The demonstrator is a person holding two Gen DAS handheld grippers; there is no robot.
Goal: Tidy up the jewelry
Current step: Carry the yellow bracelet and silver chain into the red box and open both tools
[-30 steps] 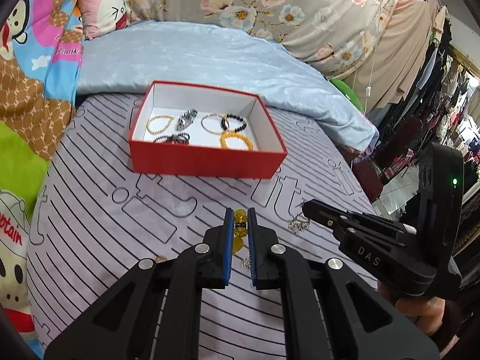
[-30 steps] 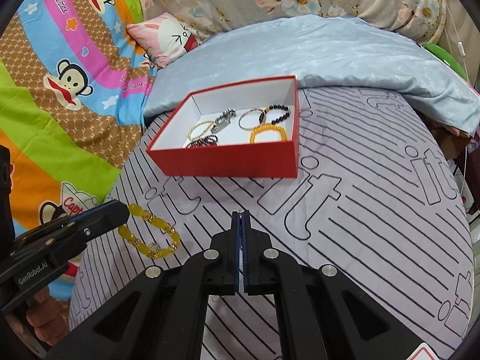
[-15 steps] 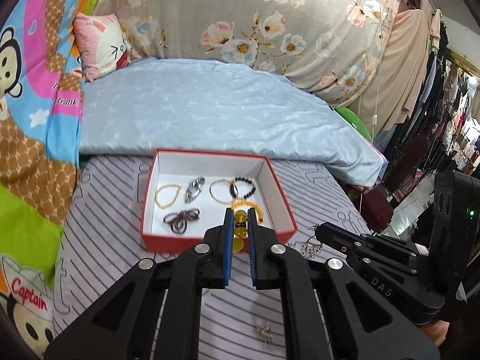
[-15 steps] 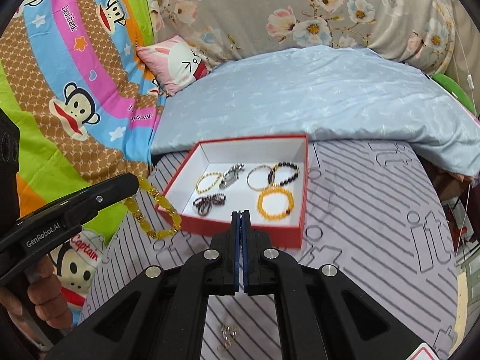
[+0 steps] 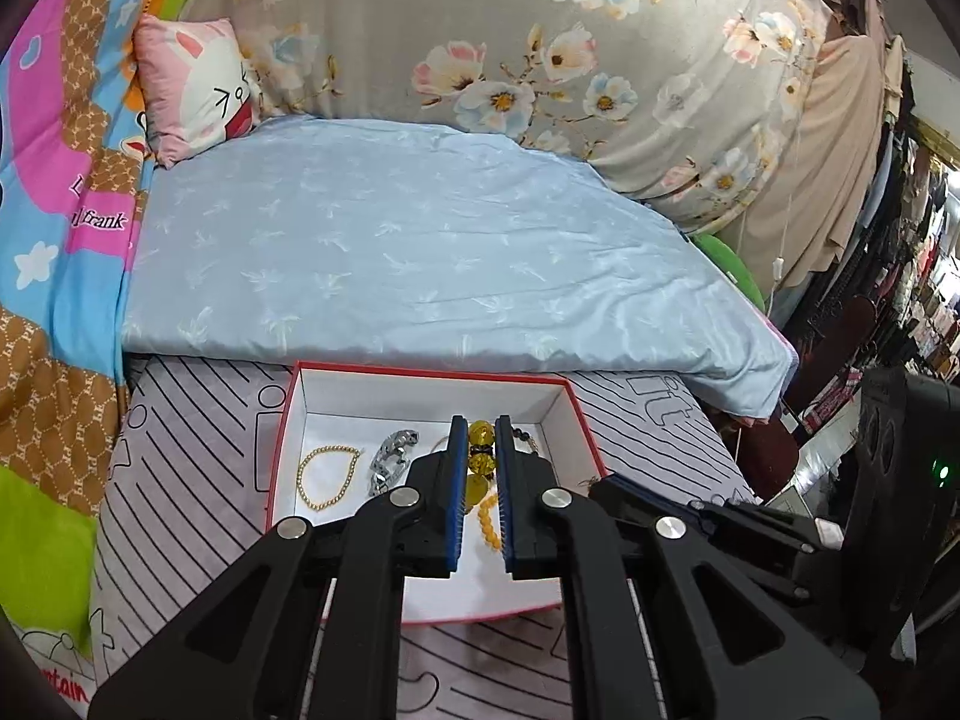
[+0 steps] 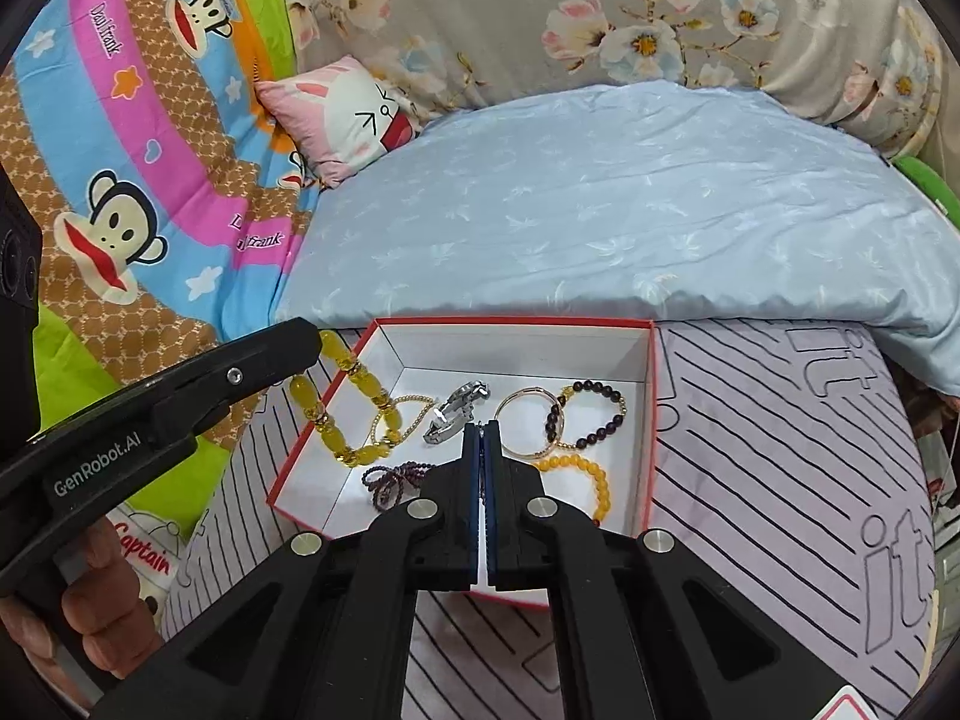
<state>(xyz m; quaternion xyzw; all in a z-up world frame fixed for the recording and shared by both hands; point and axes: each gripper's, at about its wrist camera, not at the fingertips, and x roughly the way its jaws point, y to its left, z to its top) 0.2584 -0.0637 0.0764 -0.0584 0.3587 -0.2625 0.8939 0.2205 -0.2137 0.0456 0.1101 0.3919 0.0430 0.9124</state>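
Note:
A red box (image 5: 432, 369) with a white inside lies on the striped bed sheet and holds several bracelets. My left gripper (image 5: 481, 423) is shut on a yellow bead bracelet (image 5: 480, 433), whose loop hangs over the box's left wall (image 6: 360, 387). My right gripper (image 6: 480, 429) hovers over the box's near half with its jaws pressed together. In the left wrist view a small silver piece (image 5: 587, 482) peeks out at the right gripper's tip (image 5: 600, 486). Inside lie a gold bead bracelet (image 5: 327, 474), a silver link band (image 6: 456, 411), a dark bead bracelet (image 6: 591, 414) and an orange bead bracelet (image 6: 585, 474).
A folded light blue quilt (image 5: 420, 252) lies just behind the box, with a pink pillow (image 5: 192, 84) at the back left. A cartoon blanket (image 6: 120, 192) rises on the left. The bed ends on the right (image 5: 780, 420). A hand (image 6: 90, 618) grips the left tool.
Both grippers have moved forward across the bed and a little up, from the near sheet to over the red box. The yellow bracelet and the silver piece travelled with them.

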